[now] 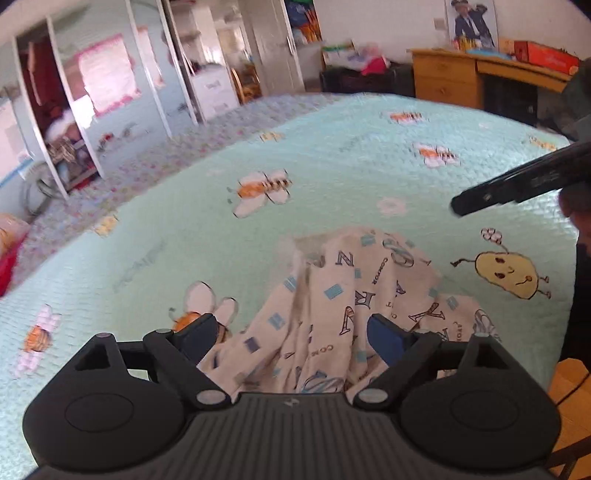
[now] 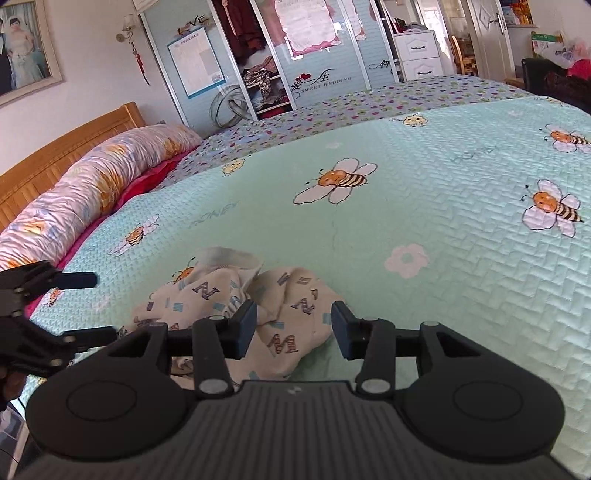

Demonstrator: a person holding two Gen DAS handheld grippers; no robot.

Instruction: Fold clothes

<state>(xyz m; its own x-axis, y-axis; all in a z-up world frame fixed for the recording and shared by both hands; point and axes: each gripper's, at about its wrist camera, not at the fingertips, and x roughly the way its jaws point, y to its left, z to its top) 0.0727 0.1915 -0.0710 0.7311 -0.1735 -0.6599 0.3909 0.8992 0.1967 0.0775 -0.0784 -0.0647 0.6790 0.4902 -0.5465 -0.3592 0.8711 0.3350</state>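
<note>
Left gripper (image 1: 291, 336), bottom centre of left view: fingers spread wide, garment (image 1: 354, 306) lies between them, pads not pressing it. Right gripper (image 2: 293, 328), bottom centre of right view: fingers about half apart, over the garment's near edge, nothing gripped; left pad overlaps the cloth in the picture, contact unclear.

Garment: cream cloth with letter print and blue squares, crumpled in a heap on the bed (image 2: 443, 258), lower centre in both views.

Surface: mint-green quilted bedspread with bees, flowers and a yellow cartoon figure (image 1: 506, 275). Beyond it a purple strip with small hearts (image 2: 332, 114).

Right view only: long floral pillow (image 2: 92, 177) at left, wooden headboard (image 2: 55, 155) behind it, framed photo (image 2: 22, 51) upper left, wall lamp (image 2: 127, 26). Left gripper seen from the side at left edge, fingers apart.

Left view only: wooden desk (image 1: 447, 77) upper right with orange box (image 1: 546, 55) on top, poster (image 1: 472, 20) above. Right gripper's finger enters from right edge. Left view blurred at far left.

Both: wardrobe (image 2: 280, 55) with sliding doors, one section open, clothes hanging and piled inside; white drawer unit (image 2: 419, 53); door (image 2: 487, 37).
</note>
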